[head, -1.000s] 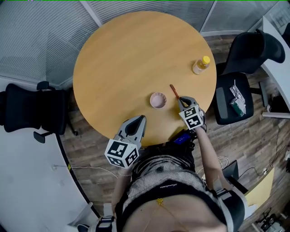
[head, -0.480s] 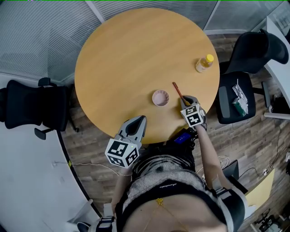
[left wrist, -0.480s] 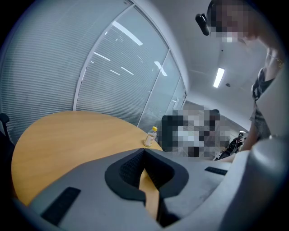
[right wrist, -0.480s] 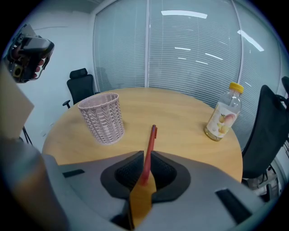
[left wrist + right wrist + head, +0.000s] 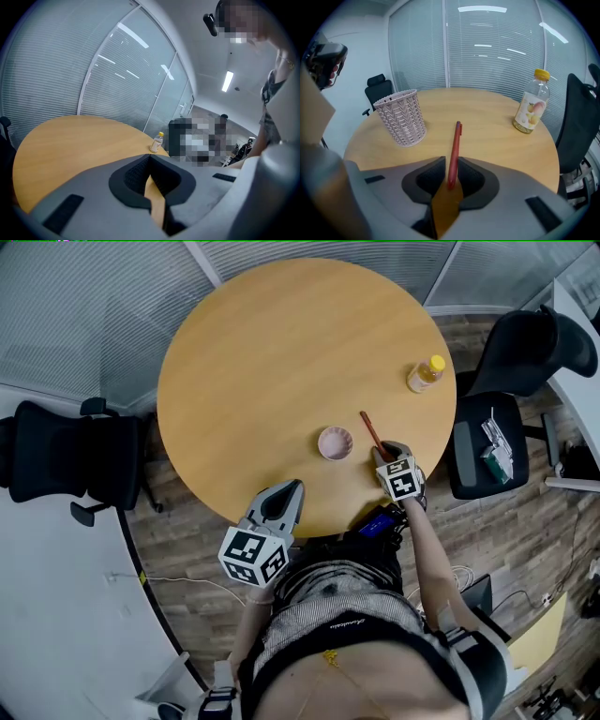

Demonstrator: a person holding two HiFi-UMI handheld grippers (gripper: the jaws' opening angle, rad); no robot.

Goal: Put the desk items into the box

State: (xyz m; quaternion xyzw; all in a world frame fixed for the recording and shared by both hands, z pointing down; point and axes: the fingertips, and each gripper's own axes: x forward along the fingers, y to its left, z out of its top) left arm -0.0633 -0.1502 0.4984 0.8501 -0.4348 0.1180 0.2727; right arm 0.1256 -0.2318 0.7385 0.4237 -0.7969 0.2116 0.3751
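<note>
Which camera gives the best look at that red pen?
The right gripper view: the red pen fills the middle, its near end clamped between the right tongs. The head view shows only a small sliver. The left gripper view misses it.

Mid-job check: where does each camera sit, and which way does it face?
Head view: on the person's head, looking steeply down at the table; shows torso, arms, left gripper and right gripper.
Left gripper view: on the left gripper, facing across the table to the bottle; shows its shut jaws.
Right gripper view: on the right gripper, facing cup and bottle; jaws shut on the pen.
Shared: all three show the bottle.
</note>
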